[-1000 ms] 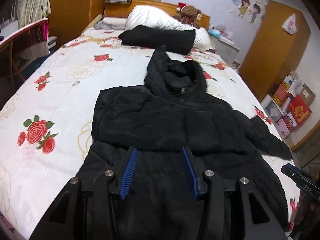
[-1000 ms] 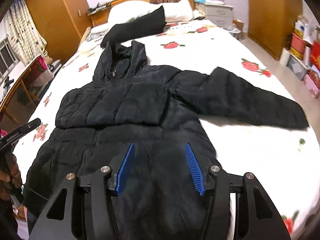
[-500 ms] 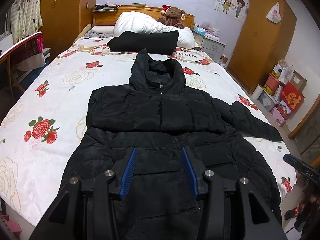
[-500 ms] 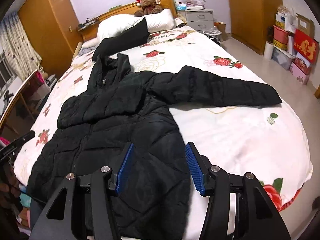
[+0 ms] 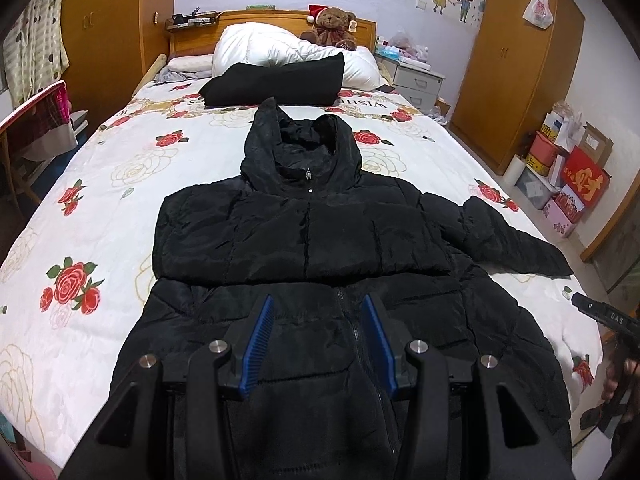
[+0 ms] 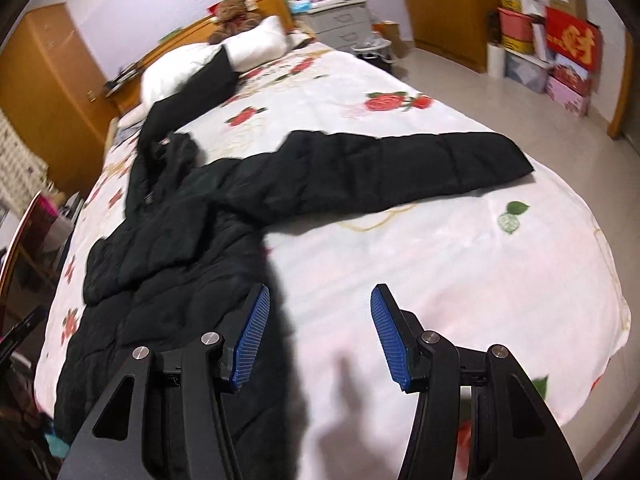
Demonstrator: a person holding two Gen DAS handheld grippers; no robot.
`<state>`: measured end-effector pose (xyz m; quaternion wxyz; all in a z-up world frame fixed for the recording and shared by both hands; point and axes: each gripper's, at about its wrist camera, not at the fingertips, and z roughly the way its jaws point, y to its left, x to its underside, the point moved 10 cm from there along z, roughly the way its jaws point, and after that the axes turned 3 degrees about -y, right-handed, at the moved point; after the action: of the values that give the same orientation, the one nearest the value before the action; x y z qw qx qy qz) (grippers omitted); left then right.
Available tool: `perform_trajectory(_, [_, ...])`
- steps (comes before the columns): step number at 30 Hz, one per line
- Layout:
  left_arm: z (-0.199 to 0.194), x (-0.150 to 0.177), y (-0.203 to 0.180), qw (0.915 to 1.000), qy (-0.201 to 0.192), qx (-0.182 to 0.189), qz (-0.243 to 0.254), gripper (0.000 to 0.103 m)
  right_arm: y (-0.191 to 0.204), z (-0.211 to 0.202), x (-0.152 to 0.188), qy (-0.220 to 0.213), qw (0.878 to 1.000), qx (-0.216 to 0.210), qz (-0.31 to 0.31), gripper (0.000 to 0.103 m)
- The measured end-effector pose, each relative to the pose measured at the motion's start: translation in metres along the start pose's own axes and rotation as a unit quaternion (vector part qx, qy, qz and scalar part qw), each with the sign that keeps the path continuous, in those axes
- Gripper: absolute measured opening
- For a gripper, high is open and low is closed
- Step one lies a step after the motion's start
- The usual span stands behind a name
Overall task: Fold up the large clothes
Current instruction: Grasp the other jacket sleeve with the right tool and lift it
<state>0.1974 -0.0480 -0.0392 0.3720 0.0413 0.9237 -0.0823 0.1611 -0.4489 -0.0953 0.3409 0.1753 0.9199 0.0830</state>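
A black hooded puffer jacket (image 5: 304,236) lies face up on the rose-print bed (image 5: 100,200), hood toward the headboard. One sleeve is folded across the chest. The other sleeve (image 6: 400,172) stretches out flat over the sheet toward the bed's right side. My left gripper (image 5: 318,304) hovers open over the jacket's lower front near the zip, with nothing between its blue pads. My right gripper (image 6: 320,292) stands open above the bare sheet just right of the jacket's hem edge, holding nothing. In the left wrist view, the right gripper's tip (image 5: 600,312) shows at the right edge.
A folded black cloth (image 5: 276,84), white pillows (image 5: 280,48) and a teddy bear (image 5: 332,26) lie at the headboard. A bedside cabinet (image 5: 416,80), a wardrobe (image 5: 516,72) and stacked boxes (image 5: 572,176) stand on the right, and a chair (image 5: 36,120) on the left.
My right gripper has swung right, off the jacket body and over the bare sheet below the stretched sleeve. My left gripper has shifted sideways and now sits centred over the jacket's front.
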Motion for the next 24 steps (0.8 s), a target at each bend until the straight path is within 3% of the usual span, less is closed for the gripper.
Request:
perform_trajectory(14, [0.058,-0.020,-0.008,0.9996,0.021,-0.015,0.011,0.049,-0.125,0.075,-0.034,0.016,0.991,0.055,0.117,0.056])
perform_trajectory(19, [0.080,-0.016,-0.007,0.9991,0.037,-0.016,0.008,0.049,-0.161,0.103,-0.041,0.017,0.980,0.035,0.193,0.056])
perform_trajectory(24, [0.093,-0.007,-0.002,0.9985,0.051,-0.019,0.004,0.049,-0.174,0.118,-0.058,-0.010,0.977,0.038,0.212,0.056])
